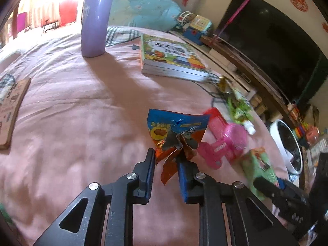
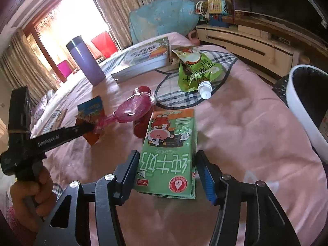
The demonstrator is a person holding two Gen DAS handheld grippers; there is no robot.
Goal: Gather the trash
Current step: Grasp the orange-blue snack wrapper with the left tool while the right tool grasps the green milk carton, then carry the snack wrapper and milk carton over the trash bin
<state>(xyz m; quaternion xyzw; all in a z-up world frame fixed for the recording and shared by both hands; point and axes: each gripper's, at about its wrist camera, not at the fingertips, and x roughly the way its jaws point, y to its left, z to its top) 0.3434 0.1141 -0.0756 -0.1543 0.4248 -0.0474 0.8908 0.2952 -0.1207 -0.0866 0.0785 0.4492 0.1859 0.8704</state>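
Note:
A blue and orange snack wrapper (image 1: 176,129) lies on the pink bedspread. My left gripper (image 1: 166,157) has its fingers on either side of the wrapper's crumpled end, with a gap still showing. In the right wrist view the wrapper (image 2: 90,110) sits at the tip of the left gripper (image 2: 90,127). A green milk carton (image 2: 170,153) lies flat between the fingers of my right gripper (image 2: 167,160), which is open around it. A green spouted pouch (image 2: 194,71) lies farther back. A white trash bin (image 2: 307,106) with a black liner stands at the bed's right edge.
A pink plastic toy (image 2: 131,110) and a red item (image 2: 141,91) lie between wrapper and carton. A purple flask (image 1: 94,20) and a stack of books (image 1: 174,59) stand farther back. A wooden board (image 1: 12,110) lies at the left. A TV (image 1: 272,41) is on the right.

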